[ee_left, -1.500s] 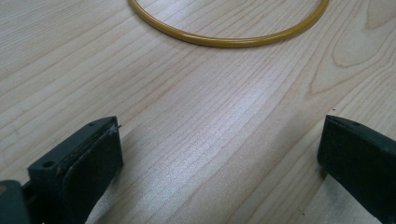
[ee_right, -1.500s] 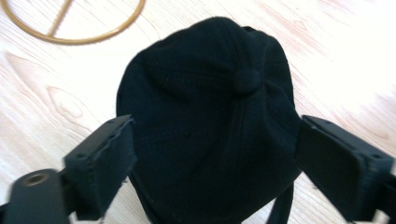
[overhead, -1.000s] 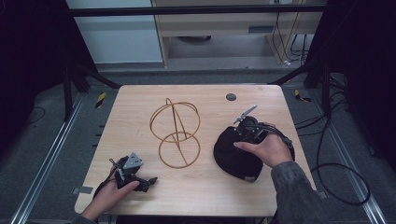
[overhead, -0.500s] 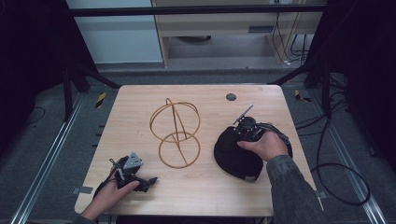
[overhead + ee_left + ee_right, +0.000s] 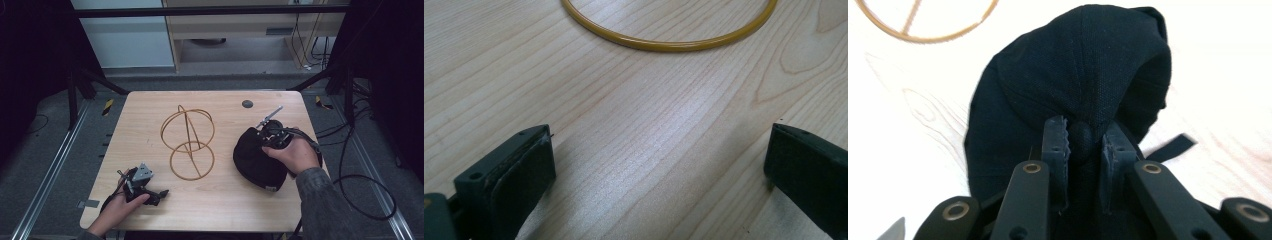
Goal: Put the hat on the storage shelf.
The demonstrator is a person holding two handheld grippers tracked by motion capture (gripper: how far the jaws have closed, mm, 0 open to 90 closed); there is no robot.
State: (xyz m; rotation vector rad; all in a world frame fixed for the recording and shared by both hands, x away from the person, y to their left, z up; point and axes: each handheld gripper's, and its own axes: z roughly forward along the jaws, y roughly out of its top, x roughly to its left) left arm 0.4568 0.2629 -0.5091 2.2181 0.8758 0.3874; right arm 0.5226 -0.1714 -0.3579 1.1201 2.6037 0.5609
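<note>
Right tool (image 5: 1083, 142) has just been closing and is clenched on the black cap (image 5: 1073, 70), pinching its top button, as the right gripper view shows. High view: cap under that tool on the tabletop (image 5: 220, 205). Left tool (image 5: 659, 165) released, gold wire ring (image 5: 664, 45) ahead.

On the table (image 5: 150, 110), the wire stand (image 5: 187, 142) lies left of the cap (image 5: 252, 160)
</note>
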